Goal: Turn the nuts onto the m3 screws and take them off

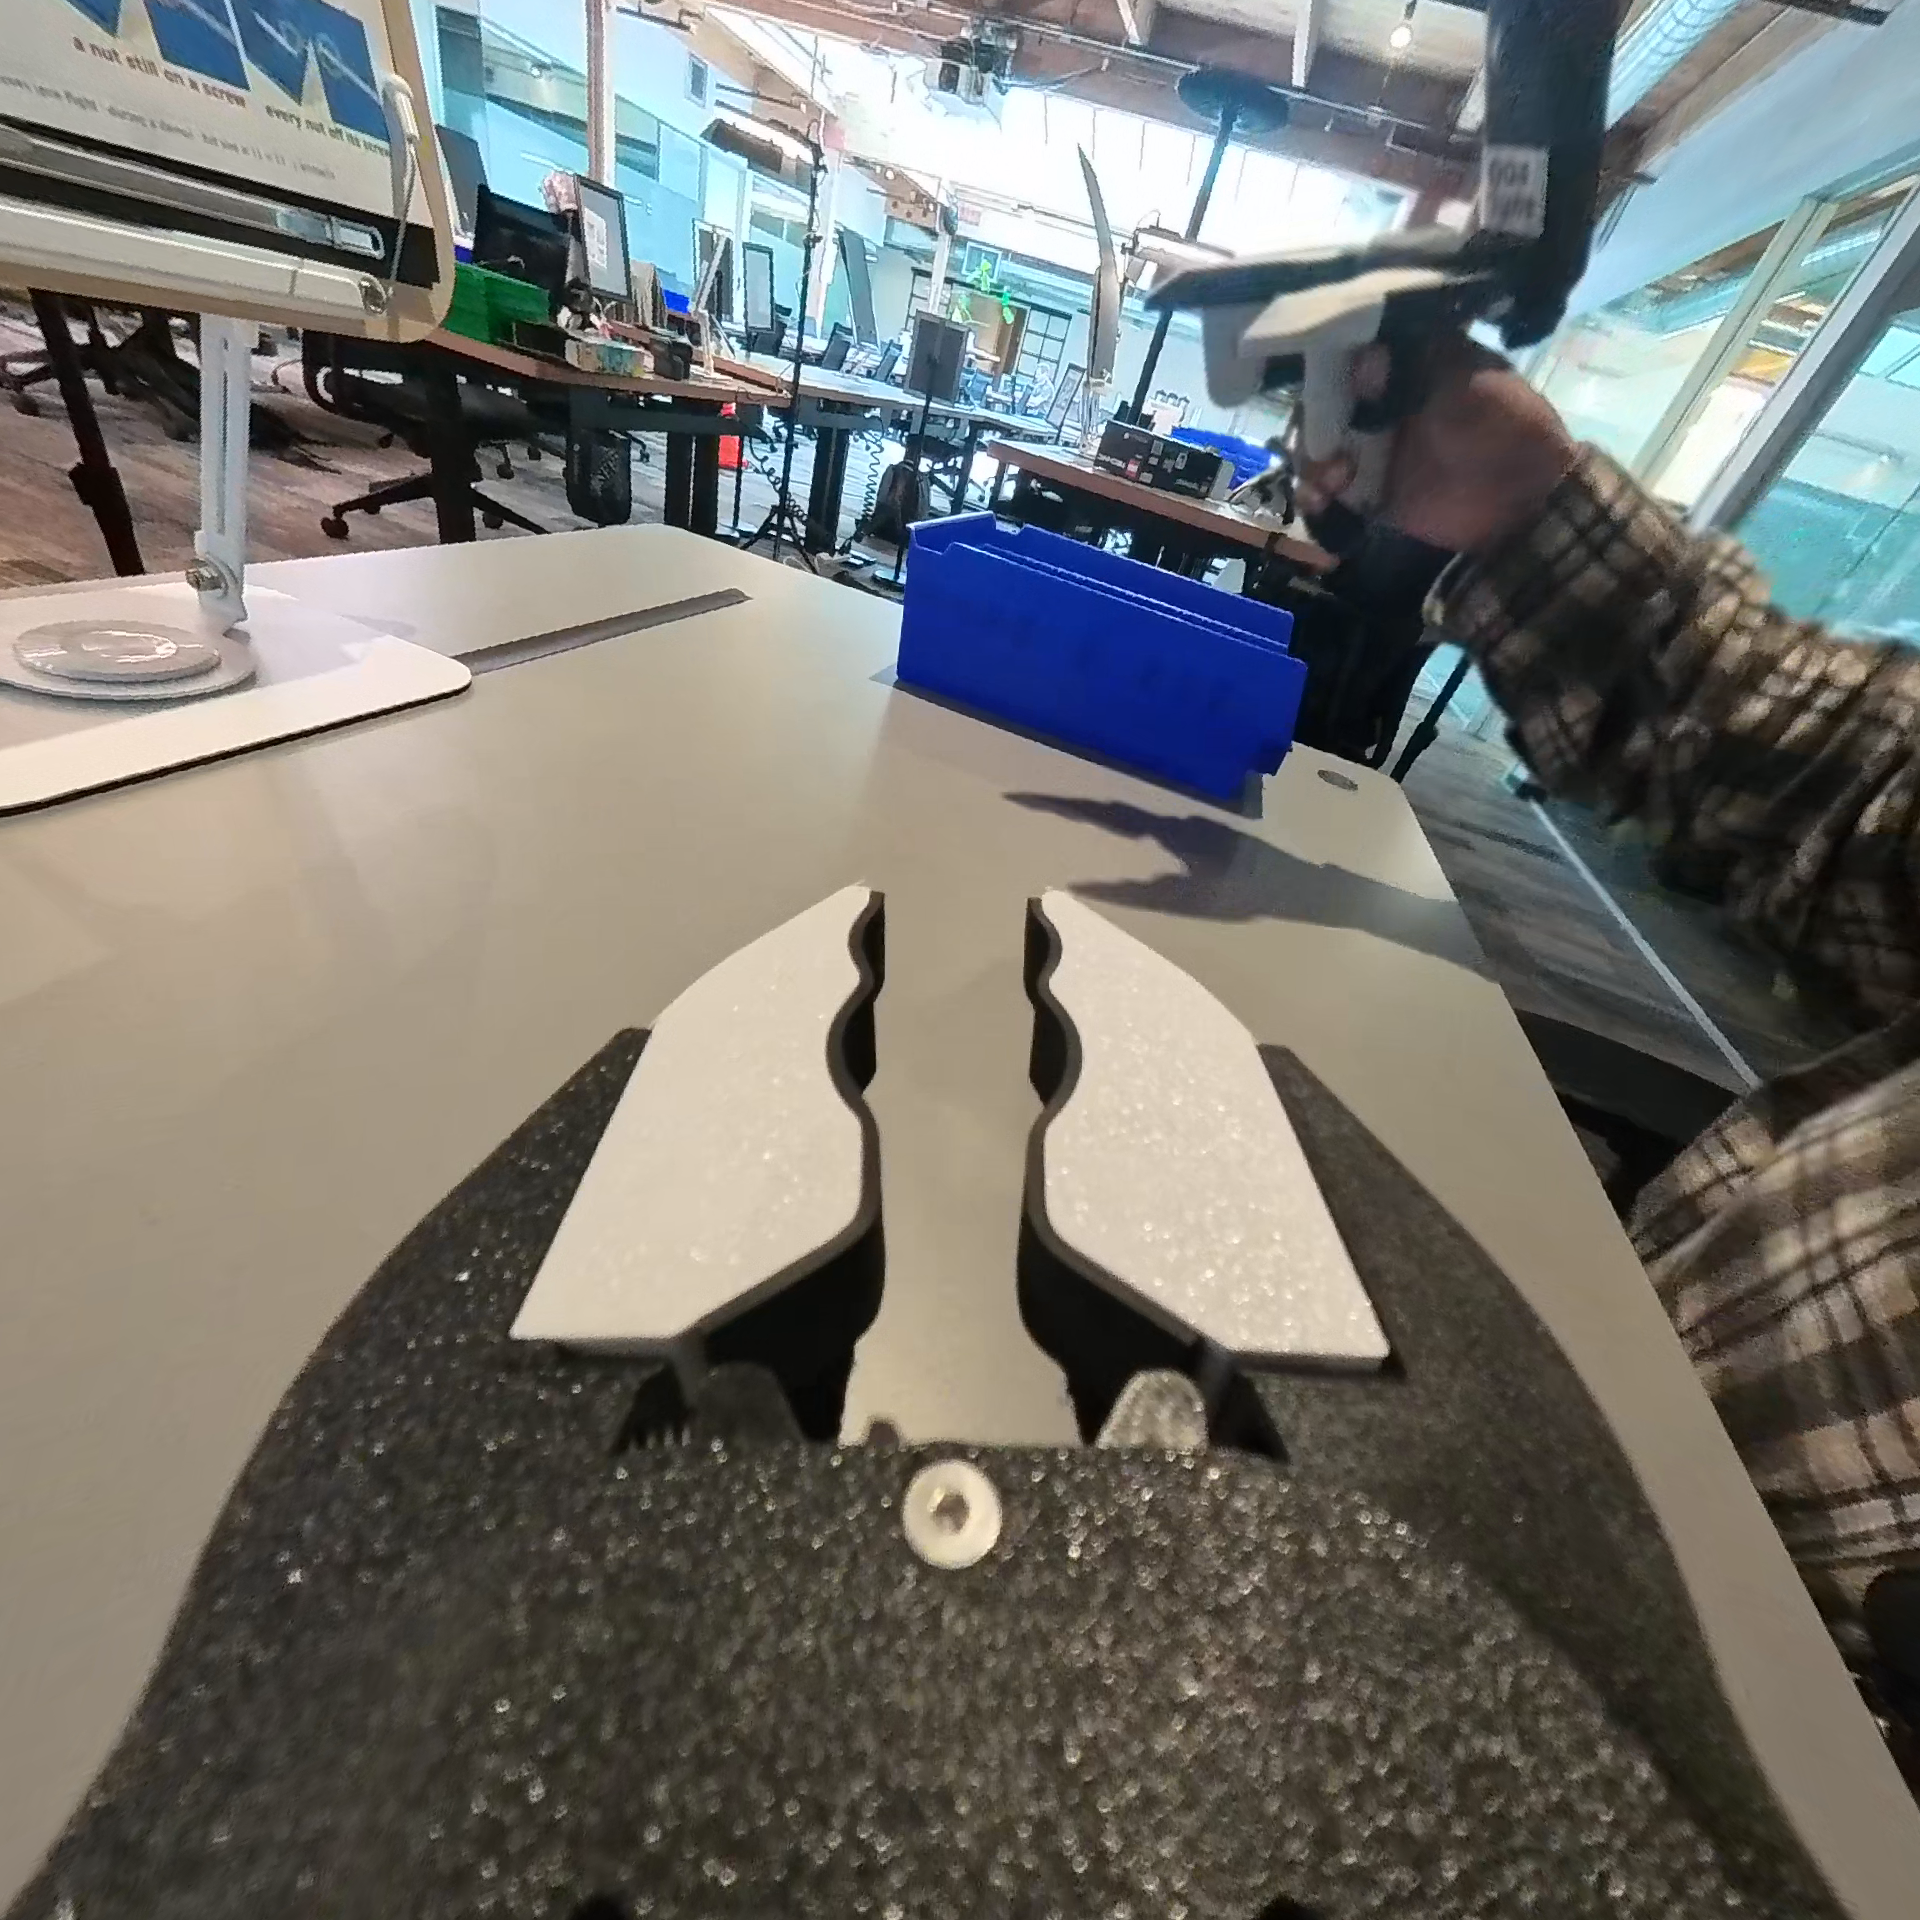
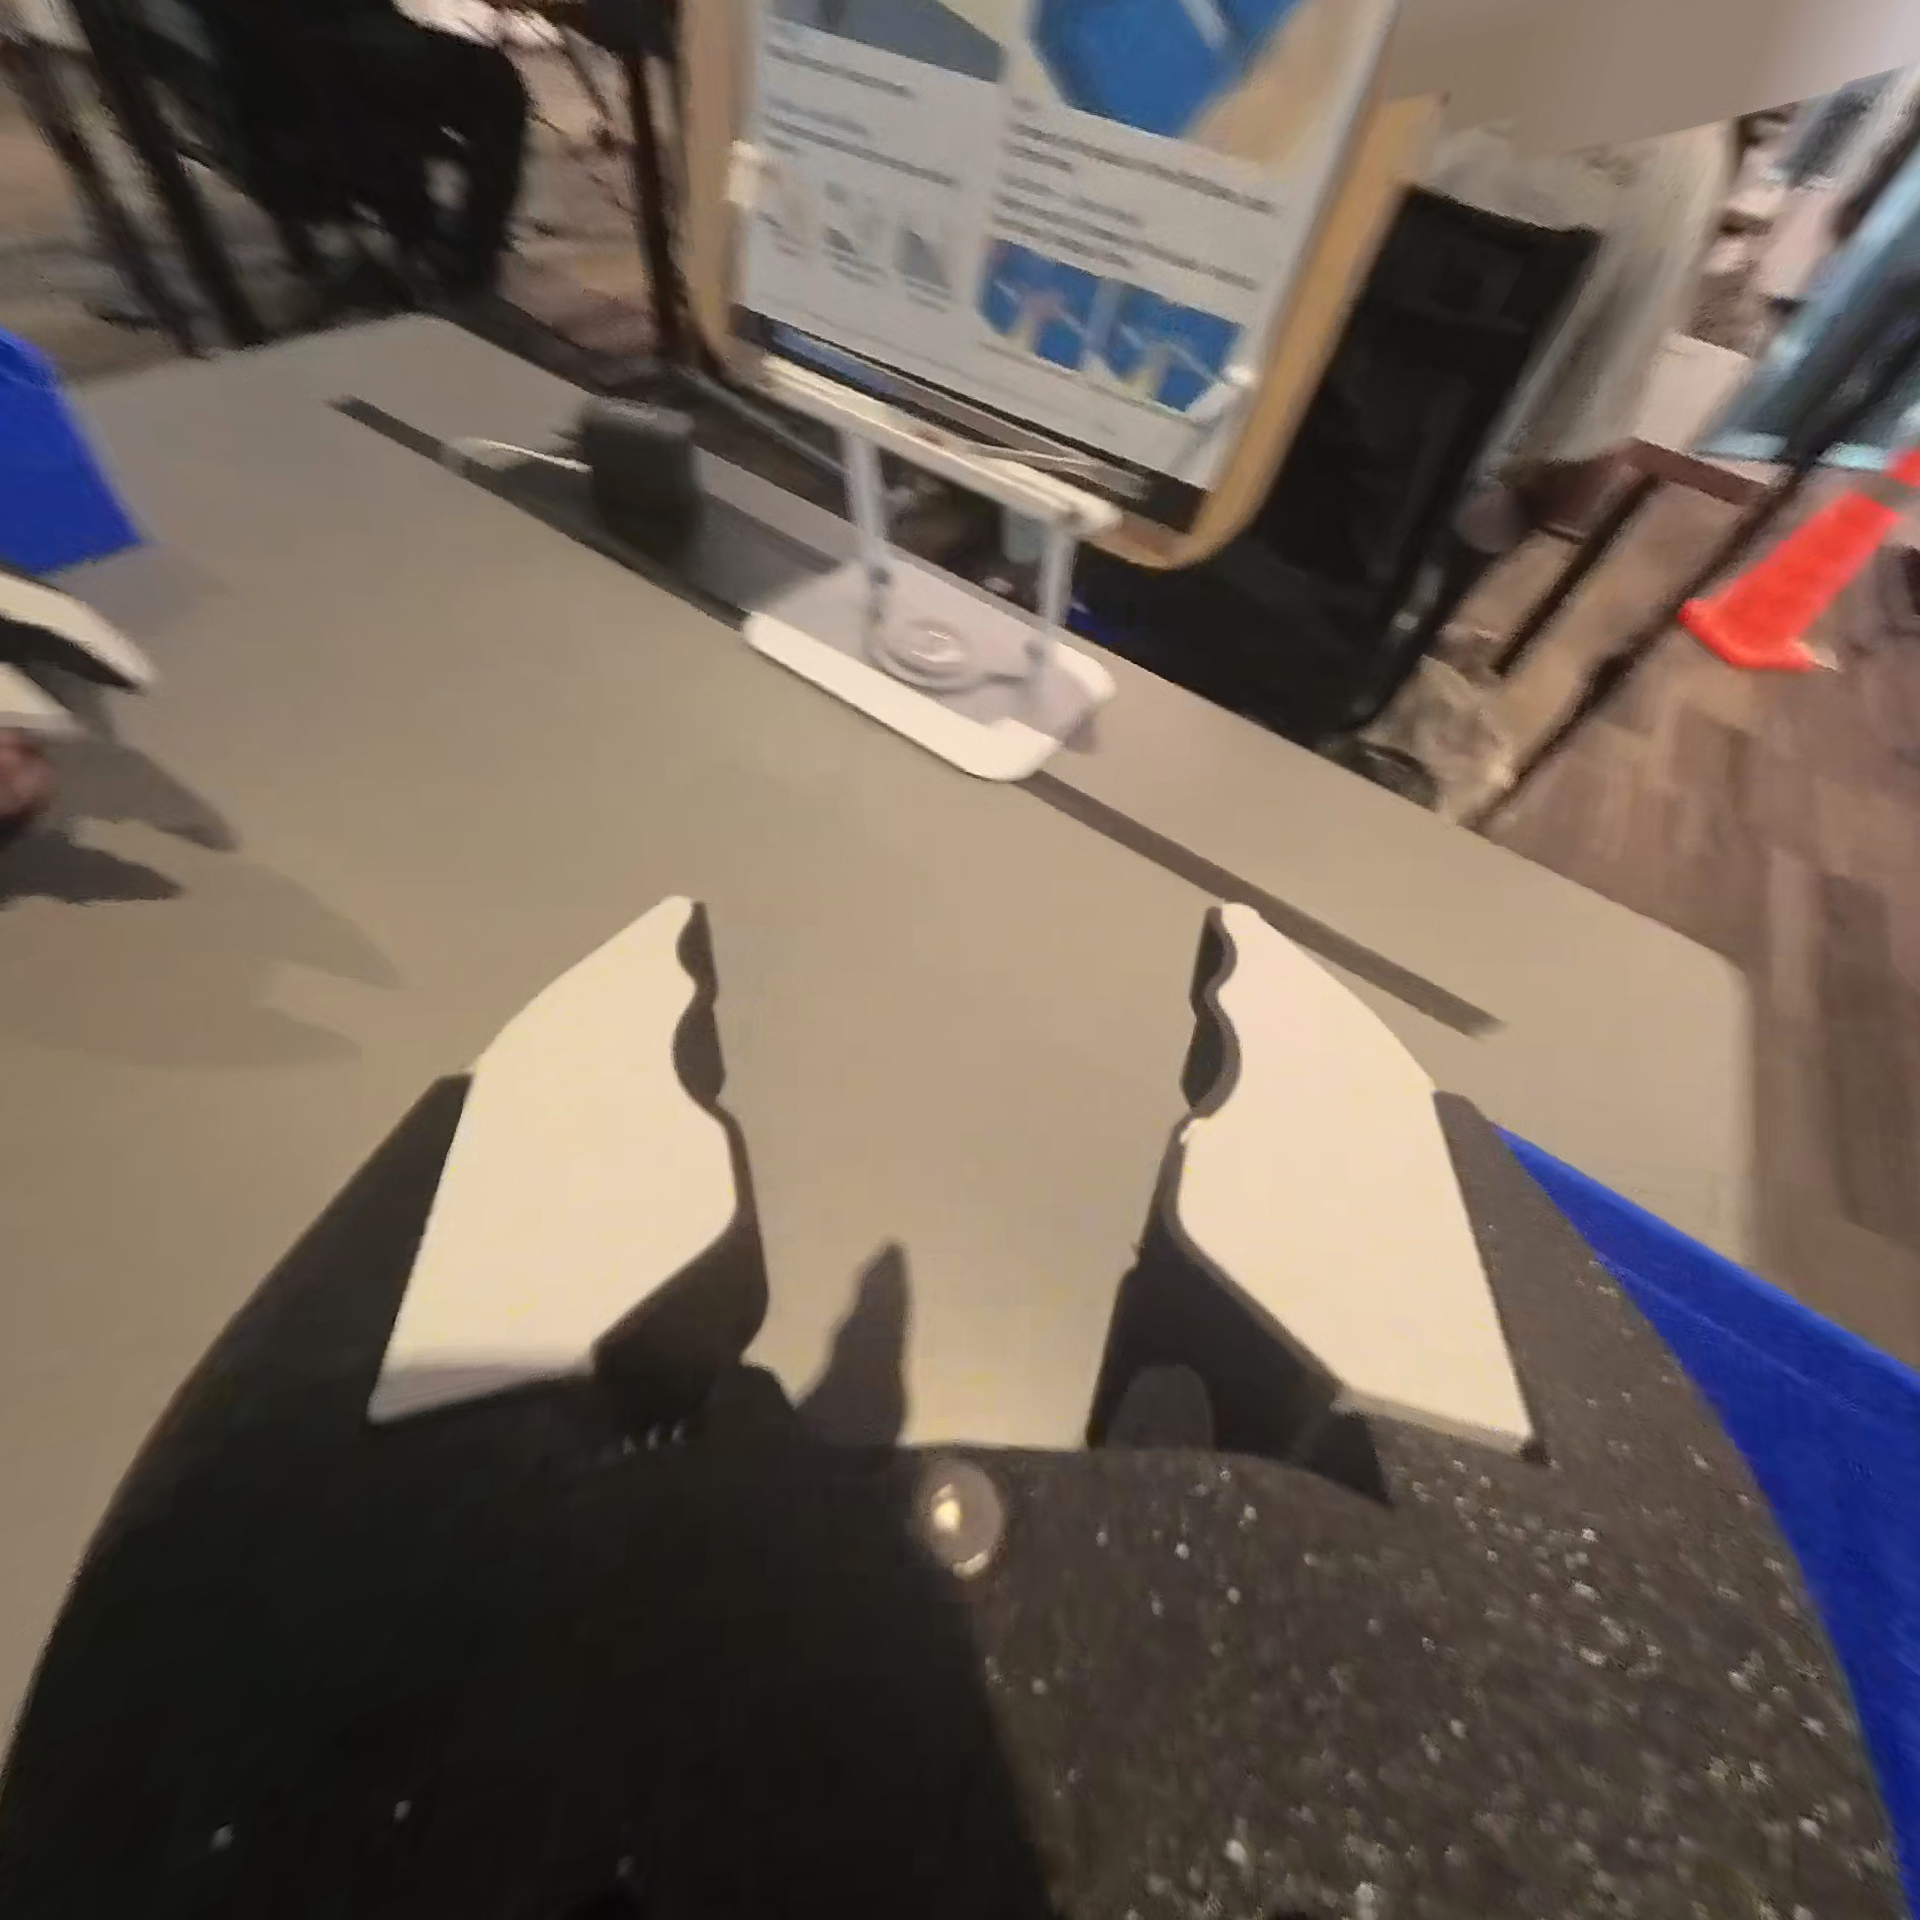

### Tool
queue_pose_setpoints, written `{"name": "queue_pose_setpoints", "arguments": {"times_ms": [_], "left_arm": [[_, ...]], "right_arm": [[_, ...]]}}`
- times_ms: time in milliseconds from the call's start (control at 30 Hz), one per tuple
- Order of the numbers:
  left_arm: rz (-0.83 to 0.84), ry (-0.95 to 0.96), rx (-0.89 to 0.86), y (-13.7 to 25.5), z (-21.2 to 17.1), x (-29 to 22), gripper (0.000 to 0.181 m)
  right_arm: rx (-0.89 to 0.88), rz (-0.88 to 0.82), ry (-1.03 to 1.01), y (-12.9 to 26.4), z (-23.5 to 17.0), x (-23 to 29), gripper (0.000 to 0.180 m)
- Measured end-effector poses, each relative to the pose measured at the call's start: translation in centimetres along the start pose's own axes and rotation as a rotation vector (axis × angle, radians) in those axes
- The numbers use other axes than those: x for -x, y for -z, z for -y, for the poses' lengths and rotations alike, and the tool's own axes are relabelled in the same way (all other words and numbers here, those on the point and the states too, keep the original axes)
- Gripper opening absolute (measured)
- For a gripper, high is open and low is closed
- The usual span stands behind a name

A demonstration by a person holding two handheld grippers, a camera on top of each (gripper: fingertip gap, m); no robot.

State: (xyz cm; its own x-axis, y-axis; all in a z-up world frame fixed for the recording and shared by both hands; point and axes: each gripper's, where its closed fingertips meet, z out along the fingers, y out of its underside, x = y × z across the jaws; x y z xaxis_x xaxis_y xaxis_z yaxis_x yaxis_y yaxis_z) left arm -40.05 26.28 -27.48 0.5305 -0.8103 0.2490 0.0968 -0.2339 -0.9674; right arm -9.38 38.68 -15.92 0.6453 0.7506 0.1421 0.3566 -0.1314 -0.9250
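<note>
No nuts or screws show in either view. My left gripper (image 1: pixel 954 904) hovers low over the grey table (image 1: pixel 520 935), its jaws a little apart and empty. My right gripper (image 2: pixel 951 914) is wide open and empty above the same table (image 2: pixel 520 831); this view is blurred. In the left wrist view the right gripper (image 1: pixel 1320 301) is held up in the air at the upper right by a hand with a plaid sleeve (image 1: pixel 1714 727). The left gripper's white fingers (image 2: pixel 62 644) show at the left edge of the right wrist view.
A blue bin (image 1: pixel 1091 665) stands at the table's far side. A sheet holder on a white stand (image 1: pixel 208 644) is at the far left, also in the right wrist view (image 2: pixel 1018 260). A small black object (image 2: pixel 639 468) sits by the table slot. A blue surface (image 2: pixel 1766 1403) lies under my right gripper. The grippers' ends are close to 35 cm from one another.
</note>
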Motion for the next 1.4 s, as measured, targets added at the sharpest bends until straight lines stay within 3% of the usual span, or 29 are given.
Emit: {"name": "queue_pose_setpoints", "arguments": {"times_ms": [167, 333, 533, 733, 867, 1100, 1233, 1400], "left_arm": [[0.014, -0.010, -0.005, 0.2, 0.2, 0.2, 0.026], [0.025, -0.020, -0.008, 0.4, 0.3, 0.5, 0.028], [0.065, -0.053, -0.009, 0.5, 1.1, 0.4, 0.031], [0.224, -0.194, -0.009, 3.2, 5.4, -0.6, 0.033], [0.378, -0.222, 0.051, 7.9, 8.3, -0.1, 0.038], [0.803, -0.225, 0.283, 22.2, 13.1, 4.7, 0.039], [0.944, -0.086, 0.507, 29.6, 11.5, 9.0, 0.036], [0.999, 0.093, 0.702, 34.9, 7.6, 13.8, 0.022]], "right_arm": [[-0.156, 0.253, -0.030, -4.4, -1.2, 7.8, 0.094], [-0.240, 0.352, -0.019, -8.6, -2.9, 11.6, 0.096], [-0.293, 0.365, 0.014, -11.5, -4.1, 13.4, 0.094], [-0.318, 0.352, 0.031, -11.1, -4.7, 13.3, 0.093], [-0.322, 0.366, 0.013, -10.7, -5.3, 13.5, 0.092], [-0.299, 0.375, 0.042, -10.7, -5.4, 14.0, 0.093], [-0.288, 0.384, 0.070, -10.6, -5.3, 14.8, 0.093], [-0.282, 0.380, 0.090, -10.6, -5.3, 15.0, 0.092]]}}
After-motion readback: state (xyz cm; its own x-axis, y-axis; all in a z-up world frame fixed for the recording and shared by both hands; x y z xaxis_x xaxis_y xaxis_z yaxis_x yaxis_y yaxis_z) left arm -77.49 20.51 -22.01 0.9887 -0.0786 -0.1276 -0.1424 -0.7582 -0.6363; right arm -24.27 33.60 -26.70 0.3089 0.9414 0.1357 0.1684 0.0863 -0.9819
